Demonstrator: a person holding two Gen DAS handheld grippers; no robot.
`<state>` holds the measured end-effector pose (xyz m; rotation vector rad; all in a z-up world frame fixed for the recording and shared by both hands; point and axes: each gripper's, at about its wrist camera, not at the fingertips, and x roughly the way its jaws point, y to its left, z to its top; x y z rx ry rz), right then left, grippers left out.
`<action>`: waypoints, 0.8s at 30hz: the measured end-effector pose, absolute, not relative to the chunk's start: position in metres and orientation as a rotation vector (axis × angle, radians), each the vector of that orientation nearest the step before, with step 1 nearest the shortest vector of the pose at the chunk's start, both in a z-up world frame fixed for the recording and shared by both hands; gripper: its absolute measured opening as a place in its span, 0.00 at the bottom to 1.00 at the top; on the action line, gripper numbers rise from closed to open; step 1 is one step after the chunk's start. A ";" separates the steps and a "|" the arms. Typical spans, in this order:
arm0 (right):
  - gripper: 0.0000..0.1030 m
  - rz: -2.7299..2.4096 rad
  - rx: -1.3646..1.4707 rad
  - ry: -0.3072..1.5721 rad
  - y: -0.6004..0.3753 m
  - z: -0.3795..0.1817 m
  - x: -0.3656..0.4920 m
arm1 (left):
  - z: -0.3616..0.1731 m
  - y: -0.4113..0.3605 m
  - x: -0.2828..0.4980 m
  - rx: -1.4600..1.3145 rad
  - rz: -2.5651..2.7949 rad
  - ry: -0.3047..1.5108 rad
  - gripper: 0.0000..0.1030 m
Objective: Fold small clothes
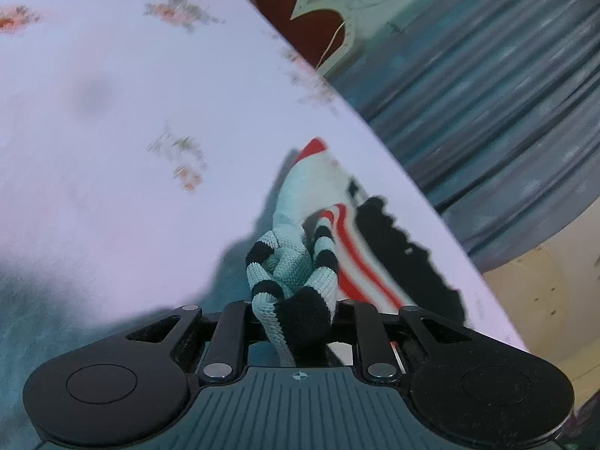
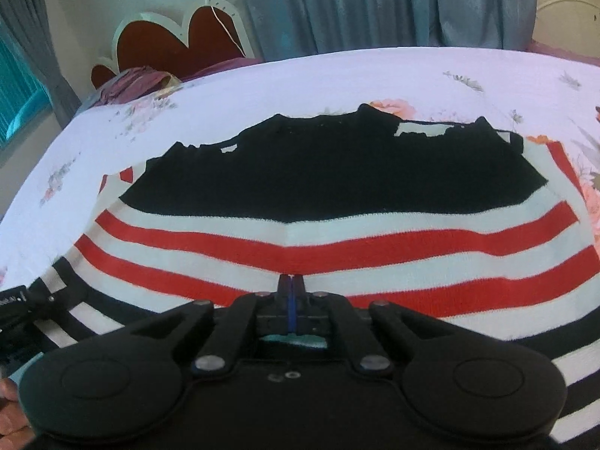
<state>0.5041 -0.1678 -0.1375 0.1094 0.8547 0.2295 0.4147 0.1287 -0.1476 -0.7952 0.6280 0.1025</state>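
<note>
A small knitted sweater (image 2: 300, 232) with black top, red and white stripes and black-and-white striped sleeves lies spread on the bed. My right gripper (image 2: 291, 281) rests over its striped middle, fingers pressed together, nothing seen between them. My left gripper (image 1: 296, 311) is shut on a bunched striped sleeve (image 1: 292, 270) of the sweater, lifted off the sheet; its fingertips are hidden by the cloth. The left gripper also shows at the left edge of the right wrist view (image 2: 22, 303).
The bed has a white floral sheet (image 2: 262, 86). A red heart-shaped board (image 2: 180, 41) and grey curtains (image 2: 375, 3) stand behind it. A purple cloth bundle (image 2: 131, 82) lies at the bed's far left corner. The bed edge (image 1: 393, 157) runs close to the sleeve.
</note>
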 end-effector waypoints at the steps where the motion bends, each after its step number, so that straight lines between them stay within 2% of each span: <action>1: 0.00 0.235 0.118 0.852 -0.170 -0.138 0.504 | -0.140 0.125 0.415 -0.788 0.093 0.614 0.17; 6: 0.00 0.282 0.224 0.853 -0.190 -0.134 0.505 | -0.089 0.088 0.419 -0.724 -0.002 0.554 0.17; 7: 0.03 0.281 0.262 0.838 -0.199 -0.131 0.502 | -0.079 0.077 0.421 -0.706 -0.017 0.550 0.17; 14: 0.03 0.221 0.422 0.722 -0.304 -0.100 0.476 | -0.031 -0.021 0.425 -0.571 -0.150 0.571 0.17; 19: 0.03 0.171 0.490 0.683 -0.372 -0.087 0.459 | -0.035 -0.095 0.432 -0.492 -0.229 0.660 0.17; 24: 0.06 0.148 0.528 0.679 -0.415 -0.086 0.442 | -0.074 -0.174 0.441 -0.356 -0.299 0.841 0.17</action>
